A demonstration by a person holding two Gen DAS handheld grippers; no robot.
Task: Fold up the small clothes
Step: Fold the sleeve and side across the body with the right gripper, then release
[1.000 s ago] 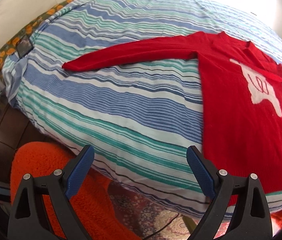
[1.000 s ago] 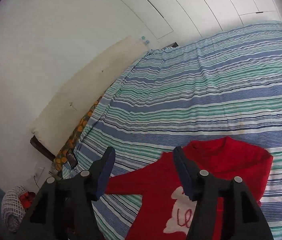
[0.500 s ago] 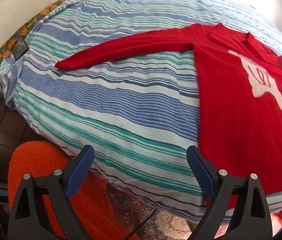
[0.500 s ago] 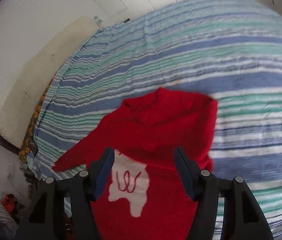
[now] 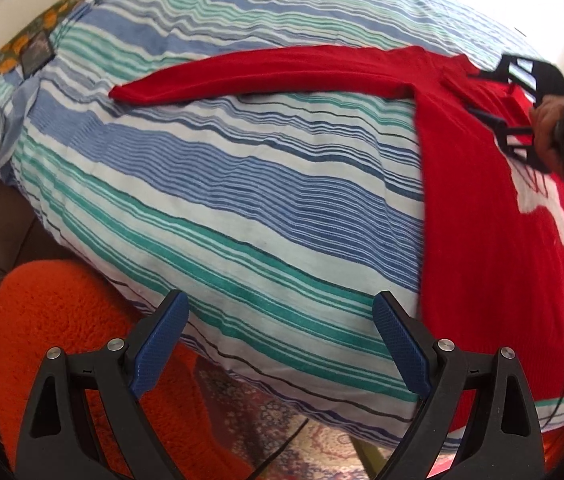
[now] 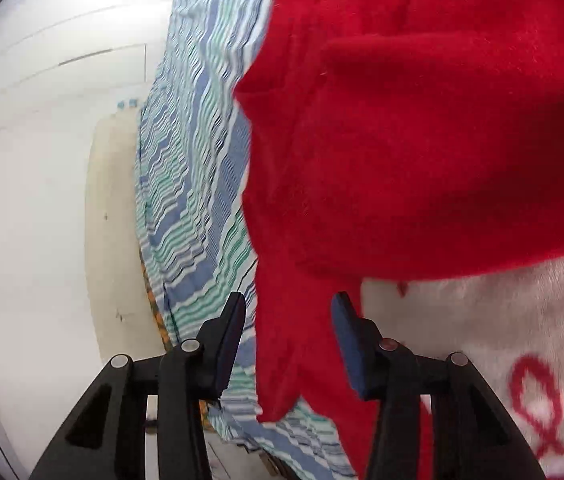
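red sweater [image 5: 482,240] lies flat, one sleeve [image 5: 274,76] unfolded. right gripper [image 6: 288,320] closing around fabric near the collar; left gripper [image 5: 280,340] spread, empty.

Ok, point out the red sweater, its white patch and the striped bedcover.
red sweater [image 5: 482,240]: left wrist view, on its body.
white patch [image 6: 462,300]: right wrist view, on its plain area.
striped bedcover [image 5: 242,184]: left wrist view, on a bare blue stripe.

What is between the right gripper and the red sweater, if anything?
Nothing visible. The right gripper is already at the red sweater, its jaws closing with an edge of the knit between them; only the striped bedspread lies underneath.
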